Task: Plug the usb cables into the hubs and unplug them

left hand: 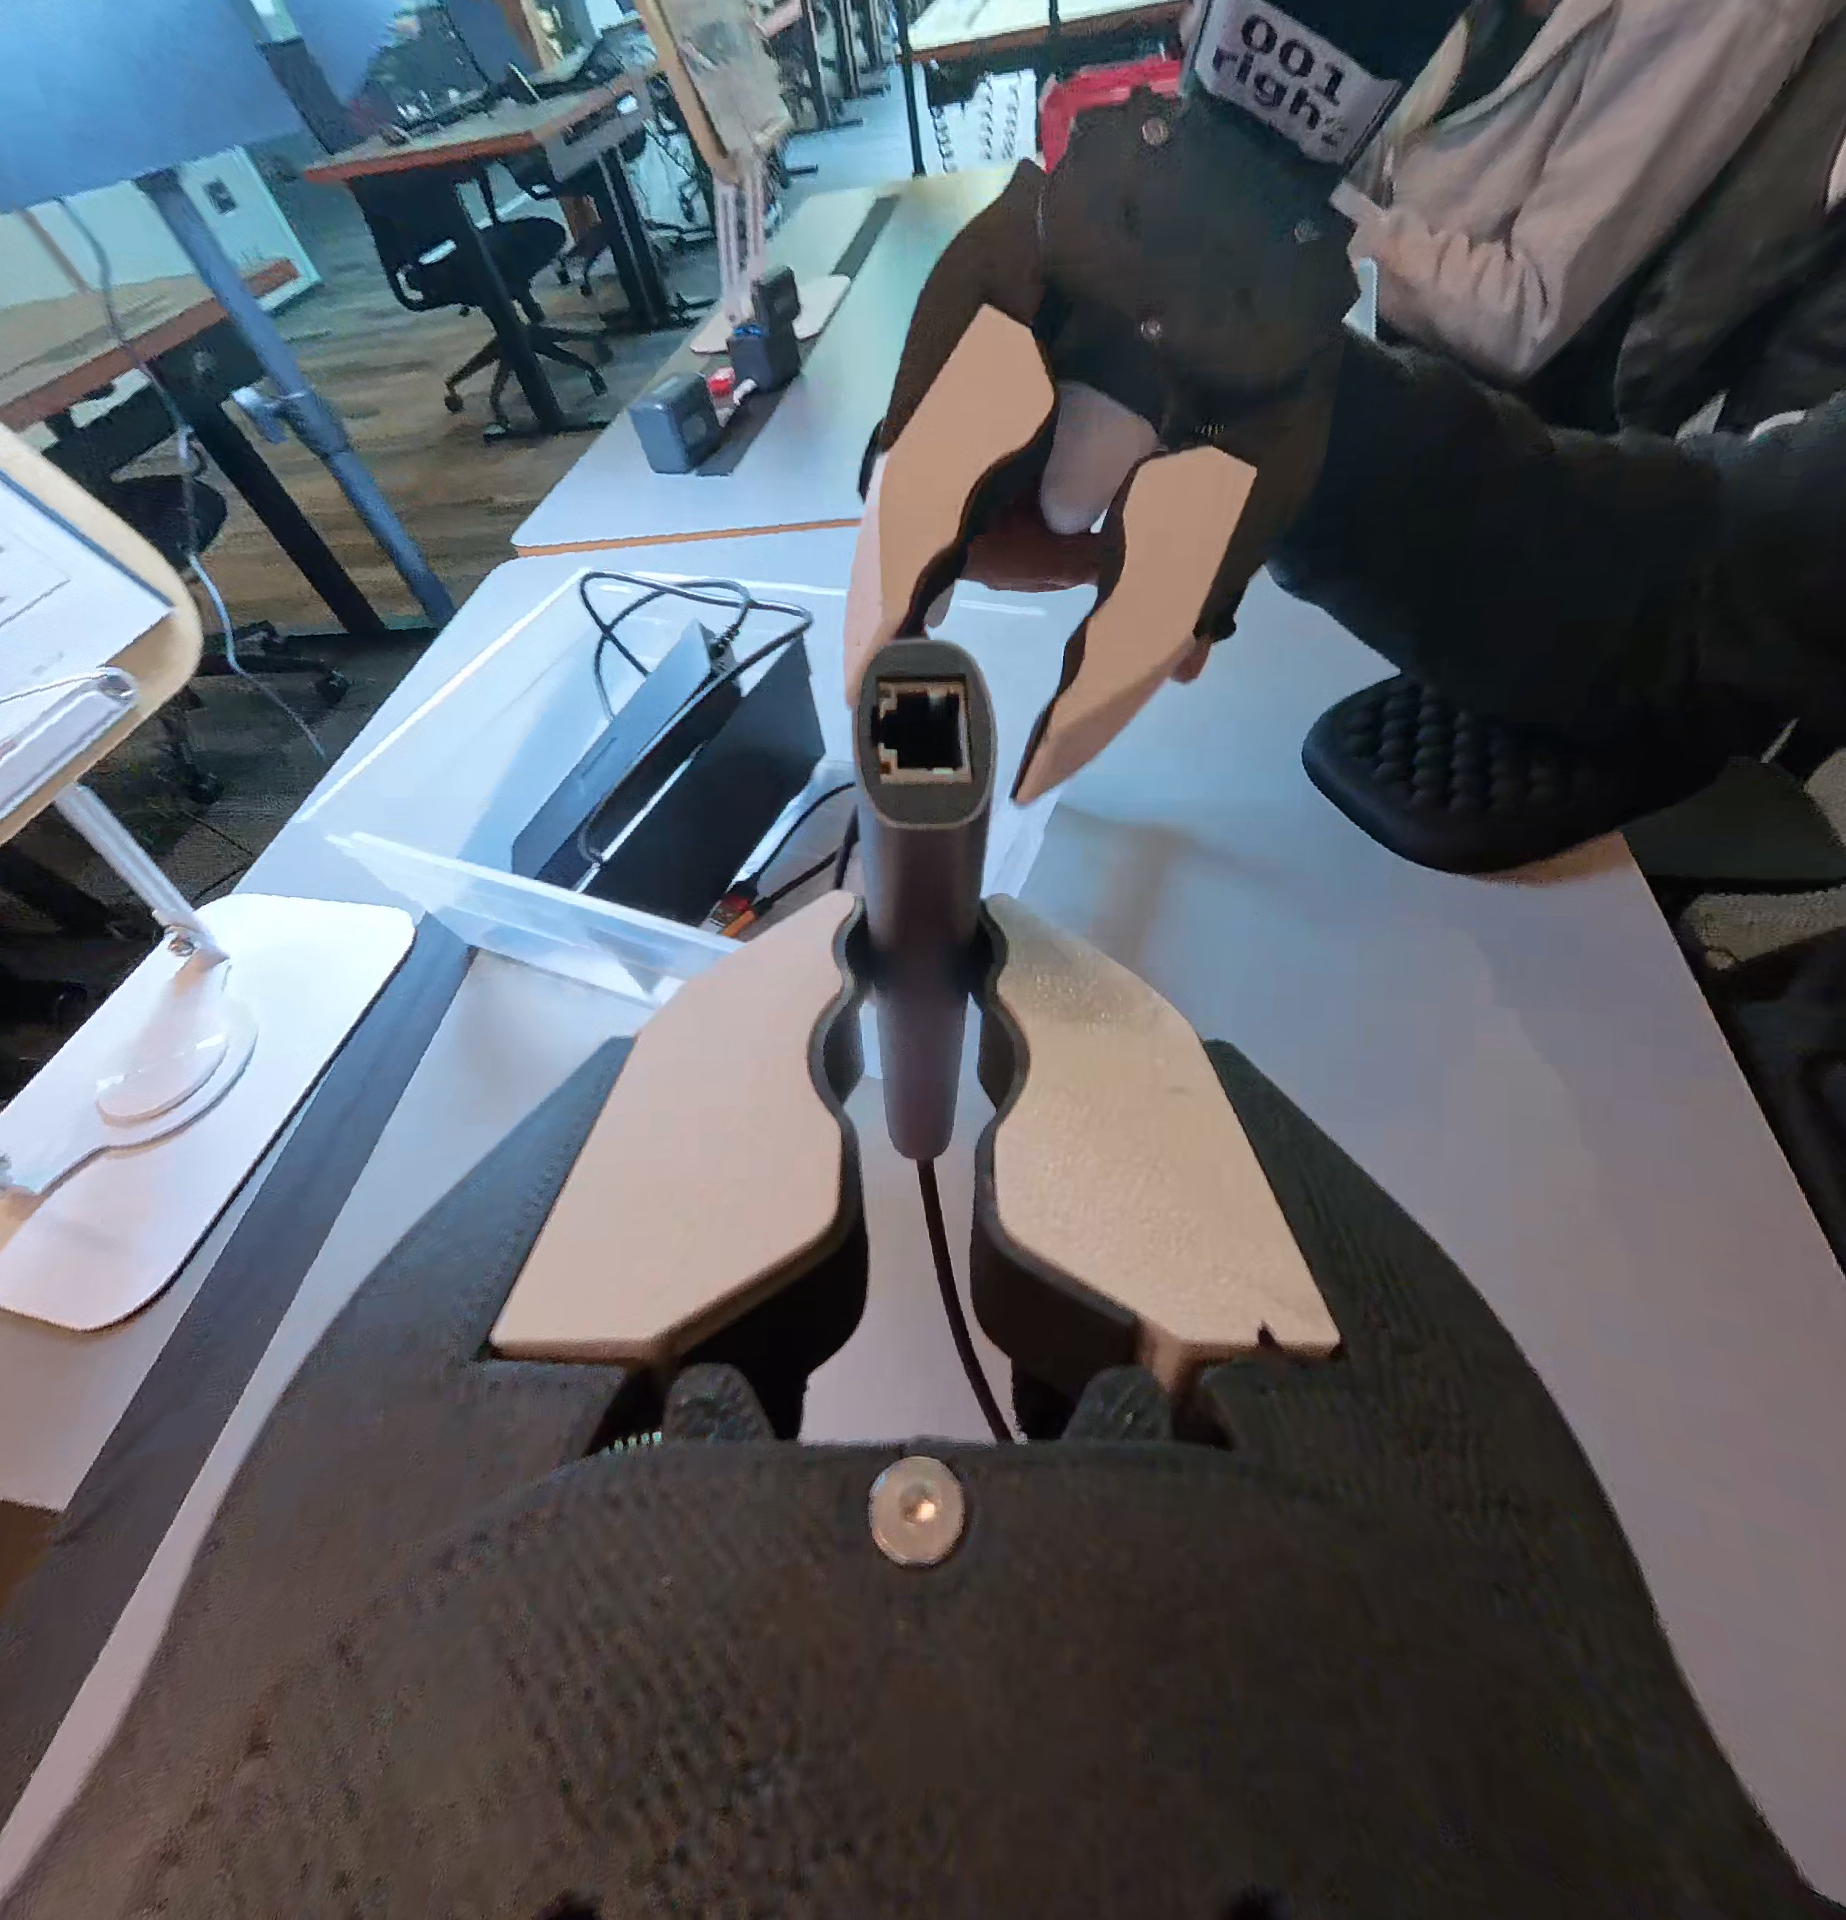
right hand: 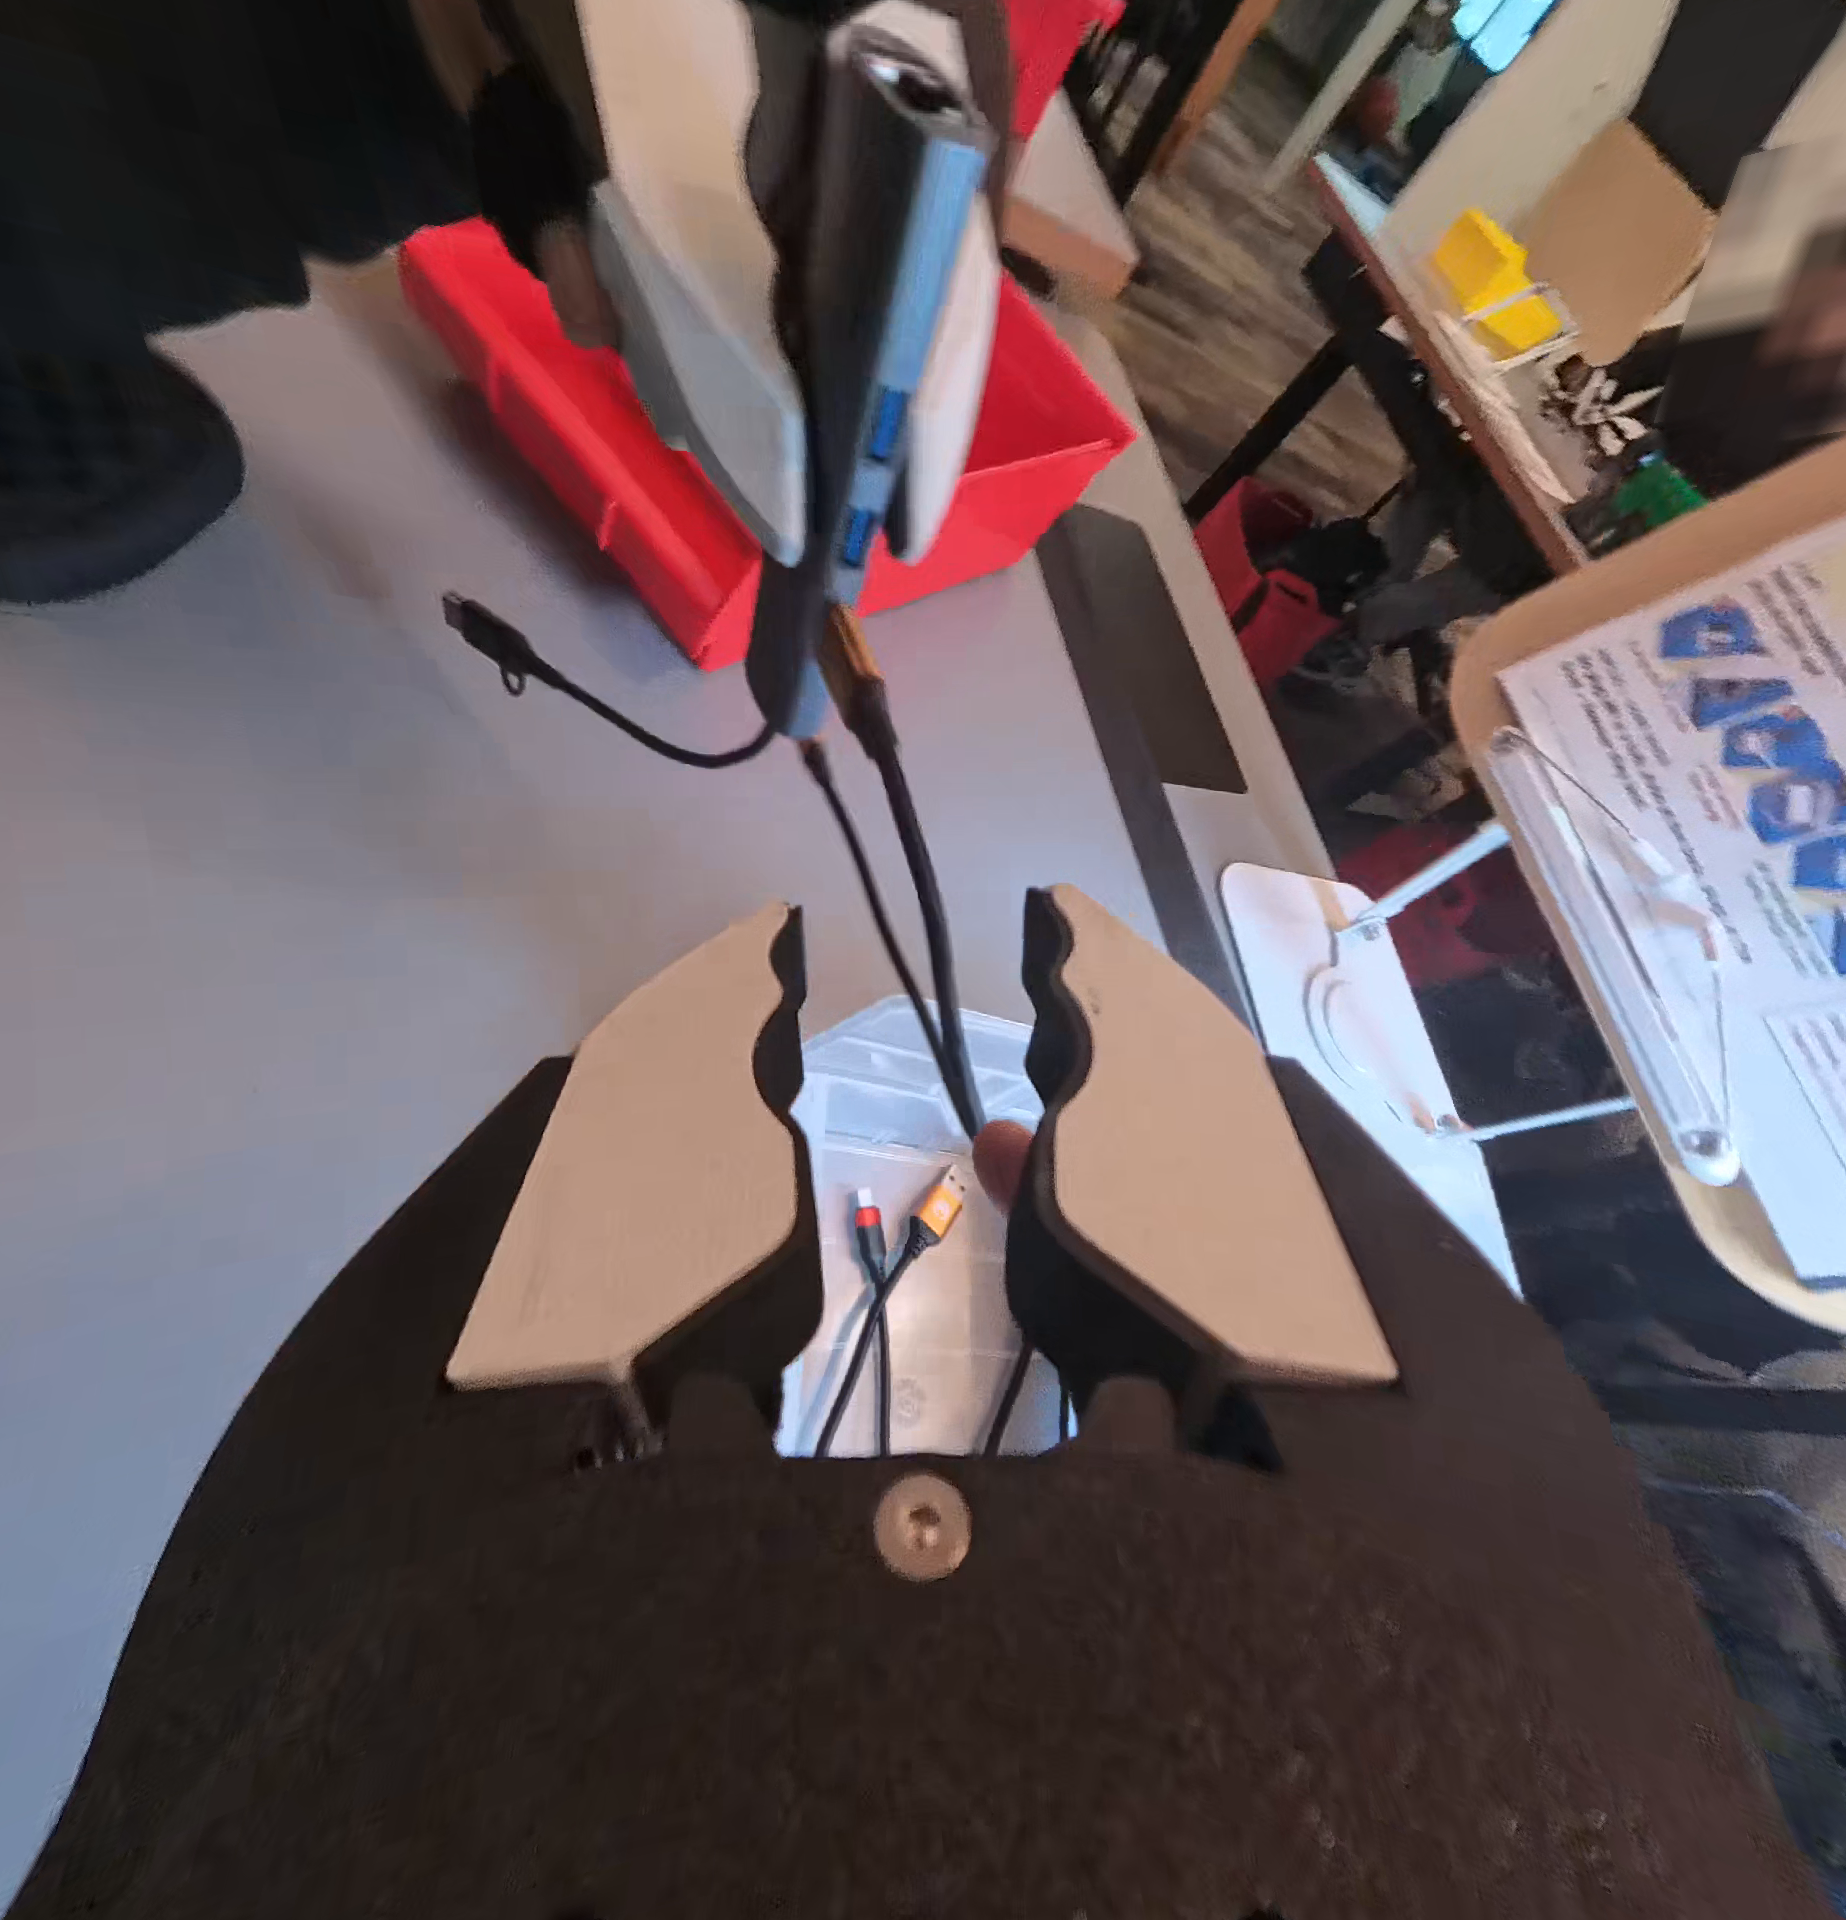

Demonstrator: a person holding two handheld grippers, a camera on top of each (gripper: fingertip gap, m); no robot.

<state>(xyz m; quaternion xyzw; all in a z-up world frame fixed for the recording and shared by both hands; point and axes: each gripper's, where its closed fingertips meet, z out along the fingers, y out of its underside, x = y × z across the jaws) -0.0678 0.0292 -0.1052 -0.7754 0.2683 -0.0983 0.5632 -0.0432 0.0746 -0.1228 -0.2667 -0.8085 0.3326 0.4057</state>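
My left gripper (left hand: pixel 919 935) is shut on a grey USB hub (left hand: pixel 914 831) and holds it above the white table (left hand: pixel 1314 1039), its network-port end pointing away. In the right wrist view the left gripper (right hand: pixel 851 535) holds the hub (right hand: pixel 877 312), blue ports showing. A black cable with an orange-brown plug (right hand: pixel 854 665) sits in the hub's lower port. The hub's own short lead (right hand: pixel 483 623) hangs left. My right gripper (right hand: pixel 919 914) is open; two black cables run between its fingers. It also shows in the left wrist view (left hand: pixel 960 717), just beyond the hub's end.
A clear plastic box (left hand: pixel 431 717) holds black devices and cables; through it I see loose orange (right hand: pixel 940 1210) and red (right hand: pixel 867 1216) plugs. A red bin (right hand: pixel 1002 436) stands behind the hub. A paper stand (right hand: pixel 1677 831) is at the table's side. A black armrest (left hand: pixel 1470 769) overhangs the edge. Spacing between my two grippers at the tips: around 7 centimeters. It is some 25 centimeters from my right tips to the black armrest (left hand: pixel 1470 769).
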